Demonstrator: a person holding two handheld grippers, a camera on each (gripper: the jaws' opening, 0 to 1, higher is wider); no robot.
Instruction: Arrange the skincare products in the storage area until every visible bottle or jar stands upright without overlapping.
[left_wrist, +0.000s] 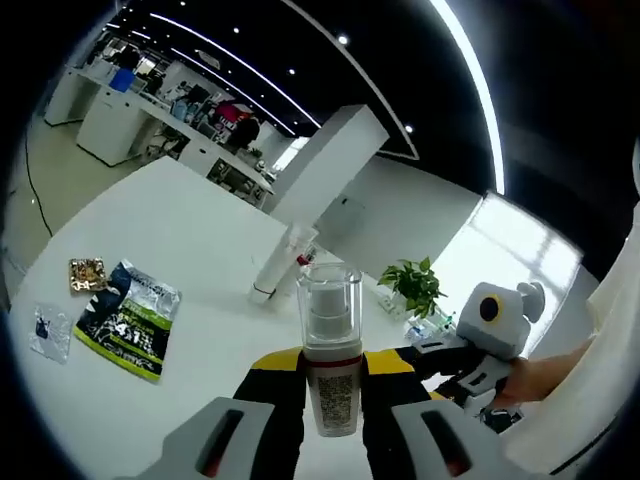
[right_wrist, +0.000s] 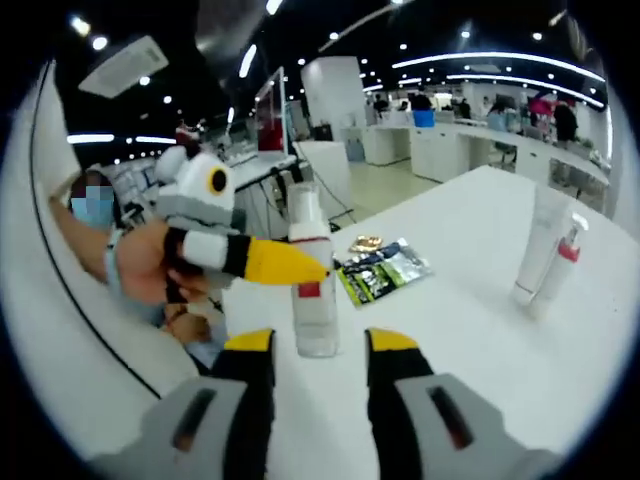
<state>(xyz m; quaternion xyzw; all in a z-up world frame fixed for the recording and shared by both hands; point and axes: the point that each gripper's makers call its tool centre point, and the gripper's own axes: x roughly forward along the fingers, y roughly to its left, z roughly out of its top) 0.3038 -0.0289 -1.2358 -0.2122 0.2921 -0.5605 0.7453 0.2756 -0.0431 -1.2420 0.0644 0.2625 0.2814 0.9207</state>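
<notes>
In the left gripper view, a clear pump bottle (left_wrist: 331, 365) with a transparent cap is gripped between the yellow-tipped left tongs (left_wrist: 334, 372), which are closed on its labelled lower body. The bottle is held upright along the tongs, its cap rising above the tips. Beyond it, on the white tabletop (left_wrist: 180, 240), two white tubes (left_wrist: 281, 262) are seen together, one of them with a red part at its neck. Whether they touch cannot be told. A green and black sachet (left_wrist: 130, 318) lies flat to the left, with a small gold packet (left_wrist: 87, 274) just beside its far corner and a small clear packet (left_wrist: 50, 331) near the tabletop edge. A green potted plant (left_wrist: 412, 284) is seen past the tubes. At the right, the right tongs (left_wrist: 425, 360) are seen, held in a person's hand (left_wrist: 535, 378).

In the right gripper view, the right tongs (right_wrist: 318, 345) are spread wide, one tip on each side of the base of the bottle (right_wrist: 313, 285), and are not closed on it. The bottle stands upright at the near edge of the tabletop (right_wrist: 480, 330). The left tongs (right_wrist: 300, 268) come in from the left, held by a hand (right_wrist: 140, 265), with the yellow tips at the bottle's middle. The sachet (right_wrist: 385, 268) and the gold packet (right_wrist: 366, 243) lie just behind the bottle, and the two tubes (right_wrist: 545, 250) are seen well apart to the right.
</notes>
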